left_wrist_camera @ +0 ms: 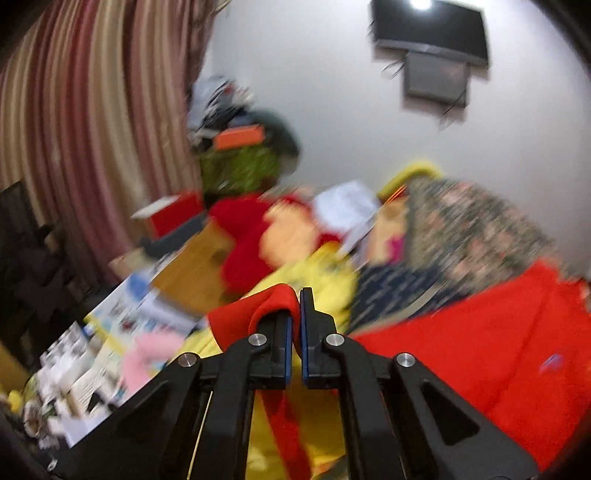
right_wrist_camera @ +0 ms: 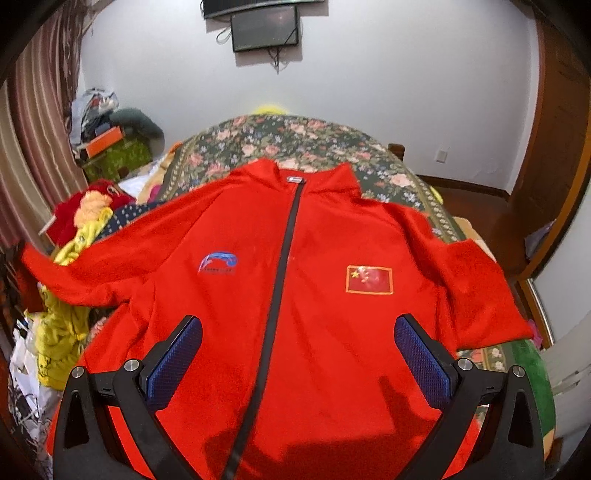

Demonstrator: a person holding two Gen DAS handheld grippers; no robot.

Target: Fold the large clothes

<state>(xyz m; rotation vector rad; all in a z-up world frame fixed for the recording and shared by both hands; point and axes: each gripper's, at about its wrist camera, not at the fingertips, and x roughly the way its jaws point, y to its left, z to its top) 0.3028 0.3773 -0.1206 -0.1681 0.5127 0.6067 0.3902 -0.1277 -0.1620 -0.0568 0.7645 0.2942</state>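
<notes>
A large red zip jacket (right_wrist_camera: 295, 295) lies front up on the floral bedspread (right_wrist_camera: 295, 144), collar far from me, with a flag patch and a blue logo on the chest. My right gripper (right_wrist_camera: 297, 328) hovers open above the jacket's lower front, jaws wide apart on either side of the zip. My left gripper (left_wrist_camera: 296, 299) is shut on the end of the jacket's left sleeve (left_wrist_camera: 269, 299), held up at the bed's left side. The left wrist view is blurred; the jacket body (left_wrist_camera: 480, 339) shows to its right.
A yellow garment (right_wrist_camera: 62, 332) and a red and peach pile (right_wrist_camera: 88, 210) lie left of the jacket. Cluttered boxes and papers (left_wrist_camera: 110, 332) fill the floor at left, beside striped curtains (left_wrist_camera: 92, 110). A wall screen (right_wrist_camera: 264, 27) hangs behind the bed, a wooden door (right_wrist_camera: 554, 147) at right.
</notes>
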